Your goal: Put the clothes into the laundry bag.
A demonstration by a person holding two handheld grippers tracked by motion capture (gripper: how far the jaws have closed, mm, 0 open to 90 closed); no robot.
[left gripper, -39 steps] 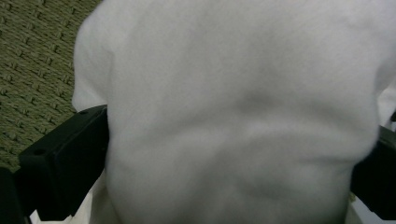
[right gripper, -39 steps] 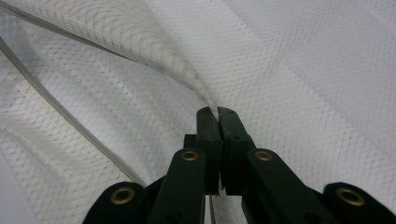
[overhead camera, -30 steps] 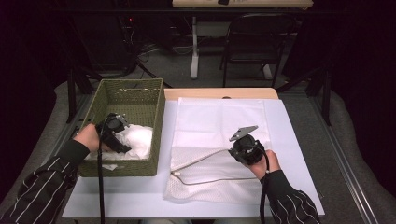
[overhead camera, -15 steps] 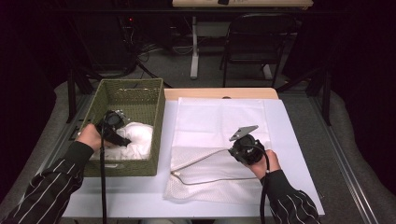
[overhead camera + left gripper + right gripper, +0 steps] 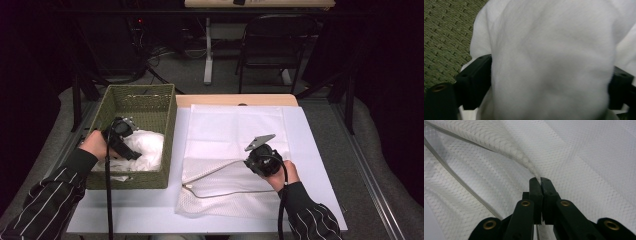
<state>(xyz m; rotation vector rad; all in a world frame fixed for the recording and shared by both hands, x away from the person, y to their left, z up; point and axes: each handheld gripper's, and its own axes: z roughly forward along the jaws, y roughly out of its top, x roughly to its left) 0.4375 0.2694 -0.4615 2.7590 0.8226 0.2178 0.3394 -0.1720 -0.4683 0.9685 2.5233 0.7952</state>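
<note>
**Soft cloth, limp mesh bag: where to grip**

Here, going left to right, the left hand-held gripper [image 5: 131,152] sits in the green basket [image 5: 140,97], its jaws spread wide around a fold of the white cloth [image 5: 147,147]; they have just been opening, and the cloth bulges between them without being pinched. The cloth looks light, soft and floppy, so I judge it will sag and trail; a deep bite into a bunched fold should hold better than a thin edge.

Further right, on the tabletop [image 5: 320,150], lies the mesh bag [image 5: 225,185]. The right hand-held gripper [image 5: 540,180] is clamped shut on its zipper-edged rim, lifting the mouth open. The mesh seems limp and a little slippery, and probably snags easily; the stiffer seamed rim is the sound place to hold.
</note>
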